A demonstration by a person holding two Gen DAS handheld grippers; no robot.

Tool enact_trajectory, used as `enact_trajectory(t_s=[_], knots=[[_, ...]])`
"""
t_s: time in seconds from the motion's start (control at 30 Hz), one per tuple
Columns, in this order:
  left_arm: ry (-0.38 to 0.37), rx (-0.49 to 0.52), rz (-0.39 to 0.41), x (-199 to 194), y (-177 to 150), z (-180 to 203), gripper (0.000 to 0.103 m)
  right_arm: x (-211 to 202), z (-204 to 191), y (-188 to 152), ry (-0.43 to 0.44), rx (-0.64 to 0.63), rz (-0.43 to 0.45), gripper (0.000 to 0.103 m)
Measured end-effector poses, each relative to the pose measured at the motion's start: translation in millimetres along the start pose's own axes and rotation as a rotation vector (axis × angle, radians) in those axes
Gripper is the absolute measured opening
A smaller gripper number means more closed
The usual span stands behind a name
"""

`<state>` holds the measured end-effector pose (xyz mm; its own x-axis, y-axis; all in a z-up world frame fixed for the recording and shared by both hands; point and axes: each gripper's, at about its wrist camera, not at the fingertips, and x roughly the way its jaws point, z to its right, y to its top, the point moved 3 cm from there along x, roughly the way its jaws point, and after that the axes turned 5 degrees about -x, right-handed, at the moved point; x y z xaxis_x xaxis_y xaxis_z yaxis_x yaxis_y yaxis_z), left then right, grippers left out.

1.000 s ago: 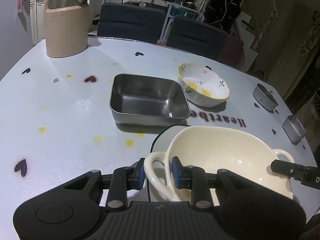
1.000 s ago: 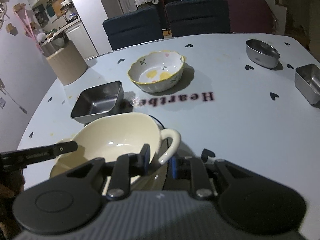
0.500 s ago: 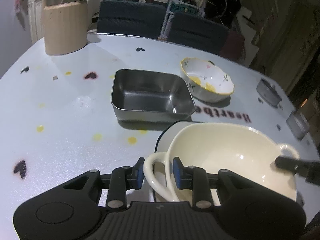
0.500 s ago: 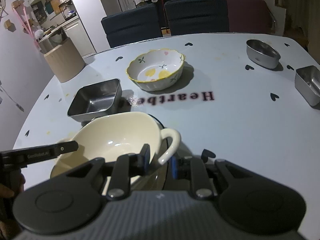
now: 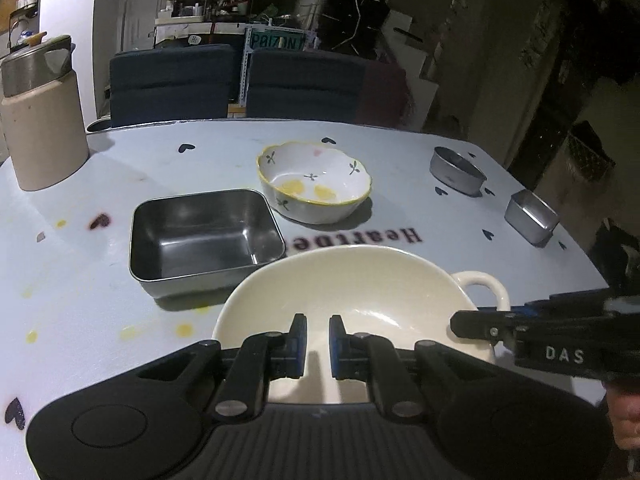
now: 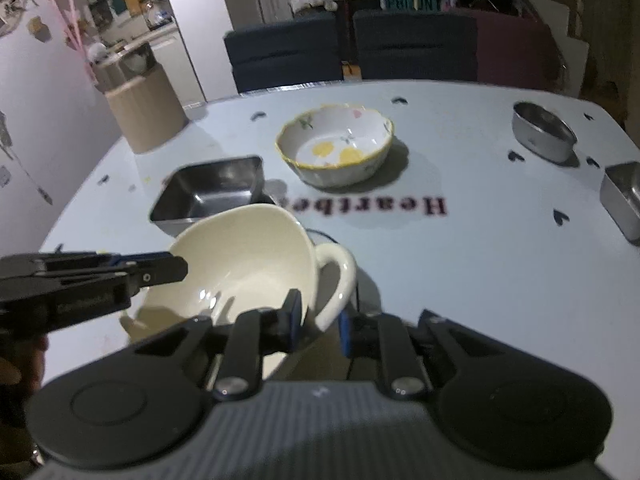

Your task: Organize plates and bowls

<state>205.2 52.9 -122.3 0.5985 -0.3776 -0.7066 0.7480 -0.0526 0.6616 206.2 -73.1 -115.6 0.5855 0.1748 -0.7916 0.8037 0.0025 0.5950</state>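
Barely begun: cream bowl [image 6: 240, 264] tipped up just in front of steel tray [image 6: 212, 192], nothing stacked yet.
Right gripper [image 6: 318, 320] clamped on its handle; left gripper [image 5: 318, 344] closing, narrow, seemingly empty. Floral bowl [image 6: 336, 148] and round steel dish [image 6: 544, 136] beyond tray, unsorted.

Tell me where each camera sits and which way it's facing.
Left wrist: on the left tongs, facing down across the table over the cream bowl; its jaws are closing with nothing between them, and the right tongs show at right.
Right wrist: on the right tongs, facing the same way; they clamp the bowl's handle, with the left tongs at left.
Shared: cream bowl, floral bowl, square steel tray.
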Motion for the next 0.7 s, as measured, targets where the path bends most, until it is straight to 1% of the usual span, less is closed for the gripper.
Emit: enact_trajectory(t_s=[0.1,0.17,0.23,0.37,0.43,0.5,0.67,0.7], knots=[[0.016,-0.017,-0.003,-2.7,-1.6,-6.6,0.015,3.6,1.2,-0.8,-0.004,0.000,-0.010,0.024],[0.048,-0.042,-0.001,-6.5,0.7,-17.0,0.019,4.8,1.2,-1.8,-0.008,-0.002,-0.013,0.024],[0.084,-0.070,0.002,-10.2,1.1,-27.2,0.031,4.8,1.6,-2.4,-0.006,0.006,-0.020,0.025],[0.140,-0.125,-0.001,-14.3,1.2,-45.8,0.042,6.3,0.9,-3.0,-0.014,-0.003,-0.026,0.025],[0.171,-0.147,-0.013,-13.4,0.4,-52.9,0.054,6.7,0.8,-2.7,-0.014,-0.004,-0.026,0.025],[0.190,-0.166,-0.034,-10.7,-1.6,-56.8,0.059,6.9,1.0,-2.6,-0.014,0.000,-0.028,0.025],[0.189,-0.196,-0.125,-0.7,-9.2,-60.1,0.059,8.2,1.0,-2.4,-0.019,-0.007,-0.032,0.025],[0.187,-0.198,-0.143,1.4,-11.1,-60.5,0.057,8.3,1.3,-2.3,-0.018,-0.005,-0.034,0.025]])
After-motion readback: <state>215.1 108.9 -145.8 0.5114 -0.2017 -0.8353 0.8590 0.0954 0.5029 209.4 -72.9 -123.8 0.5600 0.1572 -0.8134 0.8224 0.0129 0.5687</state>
